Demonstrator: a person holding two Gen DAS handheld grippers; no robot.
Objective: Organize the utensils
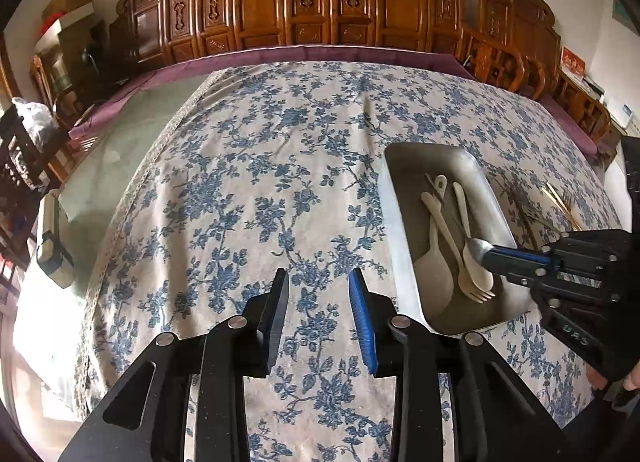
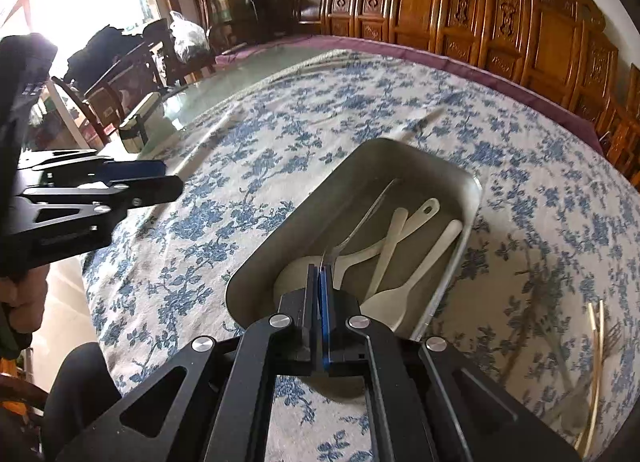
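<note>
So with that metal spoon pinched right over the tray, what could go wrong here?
1. The right gripper pinches the metal spoon only at one end, so it might swivel or slip.
2. Dropped here, it could land crooked across the pale utensils crowding the tray.
3. More utensils lie on the cloth near the table edge and could get knocked off.

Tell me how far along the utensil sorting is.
Partly done. Several cream plastic utensils already lie in the metal tray. In hand: the right gripper is shut on a metal spoon, held over the tray. The left gripper is open and empty above the tablecloth. Left to do: a metal fork and chopsticks lie on the cloth beside the tray.
</note>
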